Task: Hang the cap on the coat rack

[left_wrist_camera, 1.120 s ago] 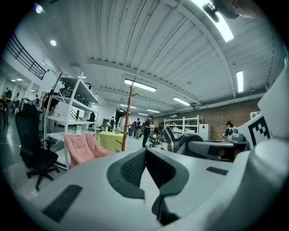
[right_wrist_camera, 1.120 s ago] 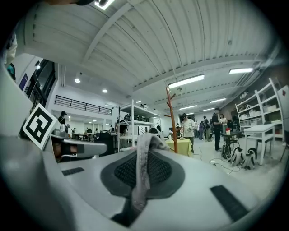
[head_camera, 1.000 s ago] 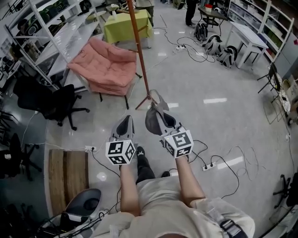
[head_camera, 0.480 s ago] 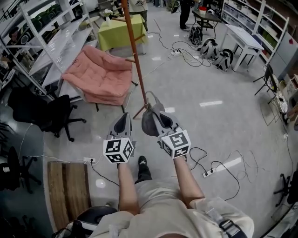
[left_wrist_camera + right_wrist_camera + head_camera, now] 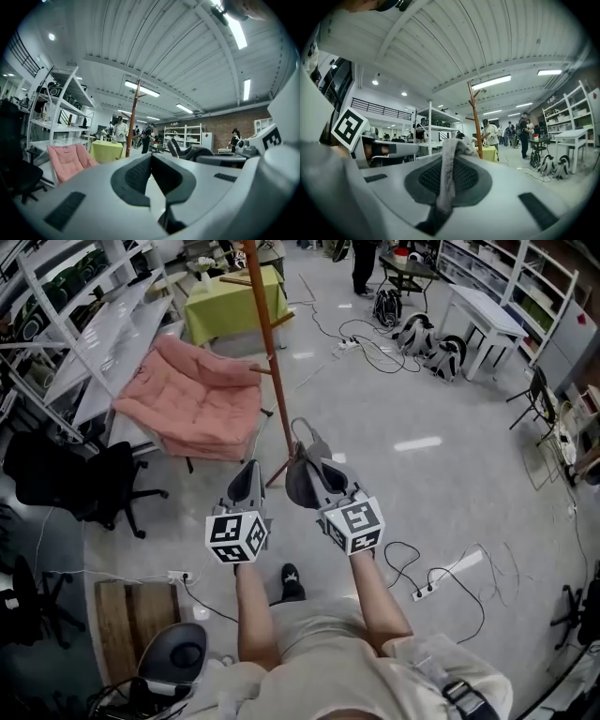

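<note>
While the right gripper [image 5: 317, 468] clamps the grey cap [image 5: 301, 486] mid-carry, on the near side of the wooden coat rack [image 5: 268, 343], the left gripper [image 5: 248, 469] hangs closed and empty; next, I'd guess, comes raising the cap to a peg [image 5: 478, 93].

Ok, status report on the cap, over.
Right gripper shut on grey cap. Left gripper shut, empty. Cap not yet on coat rack, pole just ahead. Pink chair beside it.

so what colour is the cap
Grey. The cap shows best in the head view.
</note>
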Available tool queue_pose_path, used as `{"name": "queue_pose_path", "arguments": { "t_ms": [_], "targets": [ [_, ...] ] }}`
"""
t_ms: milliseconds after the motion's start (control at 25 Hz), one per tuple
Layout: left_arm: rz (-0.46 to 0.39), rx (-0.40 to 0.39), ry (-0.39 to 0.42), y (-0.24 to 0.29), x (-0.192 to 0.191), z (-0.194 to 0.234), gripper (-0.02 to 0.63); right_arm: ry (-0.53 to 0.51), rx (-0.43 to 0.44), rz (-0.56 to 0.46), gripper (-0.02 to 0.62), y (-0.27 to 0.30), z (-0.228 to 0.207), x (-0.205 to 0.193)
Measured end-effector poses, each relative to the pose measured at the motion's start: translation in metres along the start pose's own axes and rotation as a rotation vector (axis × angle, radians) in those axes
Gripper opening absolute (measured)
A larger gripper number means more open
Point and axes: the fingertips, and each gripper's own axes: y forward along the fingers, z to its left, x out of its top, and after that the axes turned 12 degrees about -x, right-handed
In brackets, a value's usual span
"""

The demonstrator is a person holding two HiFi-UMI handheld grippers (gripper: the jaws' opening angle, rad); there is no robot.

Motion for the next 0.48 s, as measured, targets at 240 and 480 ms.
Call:
{"name": "queue_pose_path", "arguments": {
  "t_ms": [240,480],
  "targets": [
    [-0.001,-0.029,-0.017,0.021,0.001,0.040,0.006,0.011,-0.031,0.008,0.011,0.041,0.005,-0.005],
    [0.015,-0.072,-0.053,0.044,-0.011,0.069,0.006,0.010,-0.075,0.019,0.011,0.073,0.004,-0.012]
  ]
}}
